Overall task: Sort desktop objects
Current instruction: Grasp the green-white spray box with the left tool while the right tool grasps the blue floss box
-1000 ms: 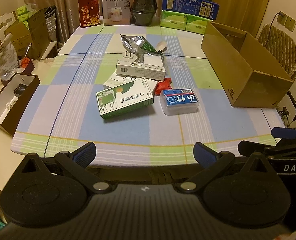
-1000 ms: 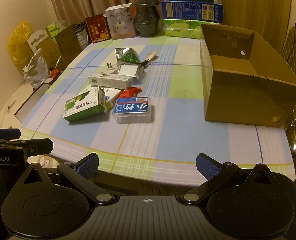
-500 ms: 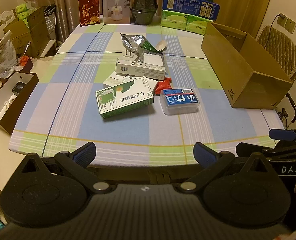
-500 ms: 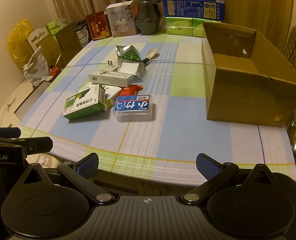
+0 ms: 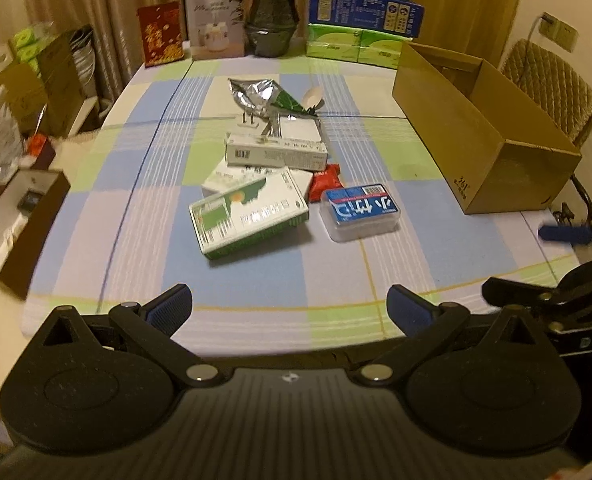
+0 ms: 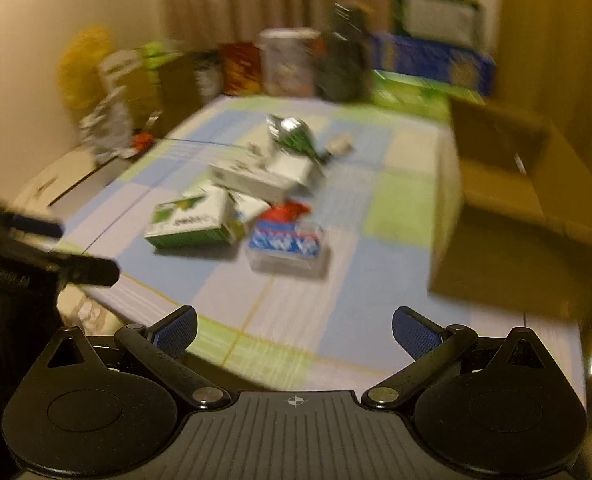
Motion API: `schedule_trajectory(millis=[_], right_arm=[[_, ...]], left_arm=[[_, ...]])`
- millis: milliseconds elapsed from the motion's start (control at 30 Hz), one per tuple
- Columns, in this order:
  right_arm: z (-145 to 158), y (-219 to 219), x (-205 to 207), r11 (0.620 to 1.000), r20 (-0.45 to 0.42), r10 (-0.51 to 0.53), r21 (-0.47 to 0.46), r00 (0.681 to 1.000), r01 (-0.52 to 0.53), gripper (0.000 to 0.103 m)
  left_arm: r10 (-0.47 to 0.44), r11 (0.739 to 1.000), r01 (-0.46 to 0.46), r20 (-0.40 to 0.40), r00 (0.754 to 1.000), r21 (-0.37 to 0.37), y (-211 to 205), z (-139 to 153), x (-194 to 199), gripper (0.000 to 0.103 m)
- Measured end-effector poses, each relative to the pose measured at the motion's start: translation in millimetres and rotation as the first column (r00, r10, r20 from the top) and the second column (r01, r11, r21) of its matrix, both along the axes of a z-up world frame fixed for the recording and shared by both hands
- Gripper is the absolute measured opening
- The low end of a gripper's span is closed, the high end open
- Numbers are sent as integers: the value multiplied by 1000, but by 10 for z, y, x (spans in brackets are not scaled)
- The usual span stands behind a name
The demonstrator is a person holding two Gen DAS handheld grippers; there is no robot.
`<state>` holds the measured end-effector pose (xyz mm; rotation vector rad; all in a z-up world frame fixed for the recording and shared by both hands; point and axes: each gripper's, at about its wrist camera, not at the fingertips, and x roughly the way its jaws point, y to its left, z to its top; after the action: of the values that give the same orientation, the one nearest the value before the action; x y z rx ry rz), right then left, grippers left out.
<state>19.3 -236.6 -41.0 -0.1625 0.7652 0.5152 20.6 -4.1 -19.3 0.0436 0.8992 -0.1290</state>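
Observation:
A heap of small objects lies mid-table: a green-and-white carton (image 5: 250, 212) (image 6: 192, 222), a long white box (image 5: 276, 153), a clear case with a blue label (image 5: 360, 213) (image 6: 288, 246), a red packet (image 5: 324, 181), a foil pouch (image 5: 258, 94) and a white plug (image 5: 248, 122). An open cardboard box (image 5: 483, 140) (image 6: 507, 208) stands at the right. My left gripper (image 5: 290, 308) hangs open over the near table edge, empty. My right gripper (image 6: 294, 330) is open and empty too, its view blurred.
Cartons, a dark pot (image 5: 272, 20) and a red bag (image 5: 160, 34) line the far edge of the checked tablecloth (image 5: 136, 216). A brown tray (image 5: 12, 220) sits off the left side. A padded chair (image 5: 547, 84) stands behind the cardboard box.
Both grippers have moved forward over the near table edge, toward the heap. The right wrist view has turned blurred from fast motion. Nothing on the table has shifted.

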Motion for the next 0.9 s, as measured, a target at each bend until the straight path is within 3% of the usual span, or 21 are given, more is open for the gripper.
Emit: schedule_trajectory(millis=[133,200,400,633,767,900], right_arm=[[51,101,208,985,22,158,-73,987,-156,101],[52,174,296,965,44,230,-135,972,-223,101],[-170,402,648,876,-20,428,-235,903,-421,101],[-528,656,980,753,-87,576,-330,813,-569,101],[-728,781,1153,678,-125,639,-375,759,-632,101],[-886,894,1340,634,-163,666,-391,728,-668,101]], left_arm=[[-102,993,100,26,994,63,38,46,177,102],[-187,977,183,26,982,108,35,44,286,102],[-430,881,422,-8,903,213,-4,-117,613,102],[-596,756,591,-75,799,282,10,-444,991,97],[-633,719,635,-111,766,282,62,-595,1205,93],[-661,691,670,-138,738,271,97,-699,1355,92]])
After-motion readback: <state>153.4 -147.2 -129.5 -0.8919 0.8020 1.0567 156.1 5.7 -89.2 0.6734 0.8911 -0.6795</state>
